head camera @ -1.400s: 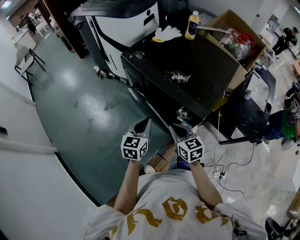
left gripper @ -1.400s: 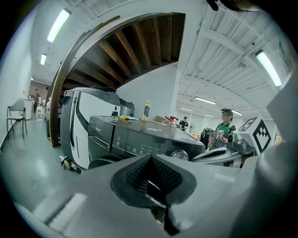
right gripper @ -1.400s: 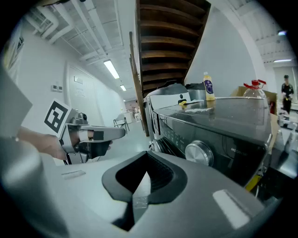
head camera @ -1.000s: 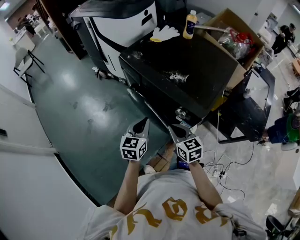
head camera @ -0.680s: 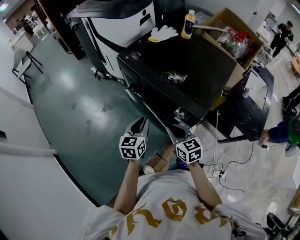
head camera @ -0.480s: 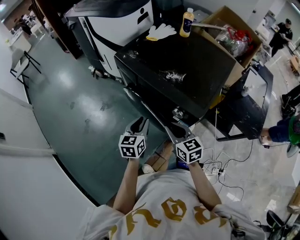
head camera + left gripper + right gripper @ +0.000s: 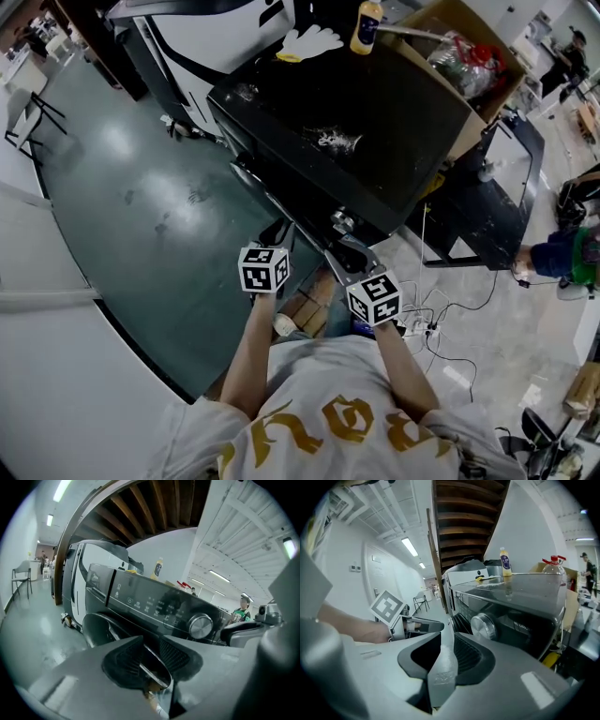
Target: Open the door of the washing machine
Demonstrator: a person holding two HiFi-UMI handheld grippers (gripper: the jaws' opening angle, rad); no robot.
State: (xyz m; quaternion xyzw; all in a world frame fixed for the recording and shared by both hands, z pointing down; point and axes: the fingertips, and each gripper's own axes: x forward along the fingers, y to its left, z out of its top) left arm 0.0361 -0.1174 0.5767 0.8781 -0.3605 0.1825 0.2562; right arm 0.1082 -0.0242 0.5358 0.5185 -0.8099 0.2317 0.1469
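The black washing machine (image 7: 375, 103) stands in front of me, its front toward my grippers. Its round door (image 7: 267, 197) looks closed, and it shows again as a dark glass bulge, the door (image 7: 101, 625), under the control panel. A silver knob (image 7: 201, 625) sits on that panel. My left gripper (image 7: 279, 232) hangs just short of the door's rim, open with a narrow gap and nothing in it; the left gripper (image 7: 150, 641) frames the rim. My right gripper (image 7: 339, 246) is below the knob (image 7: 483, 625), open and empty.
On the washer's top lie a yellow bottle (image 7: 364, 14) and white gloves (image 7: 309, 40). A cardboard box (image 7: 459, 56) of clutter is at its right. A white machine (image 7: 216, 28) stands behind, a black table (image 7: 487, 206) to the right, and cables (image 7: 441, 328) lie on the floor.
Both grippers have edged forward toward the washer's front. The machine now sits lower and closer in the head view. Nothing has been taken hold of.
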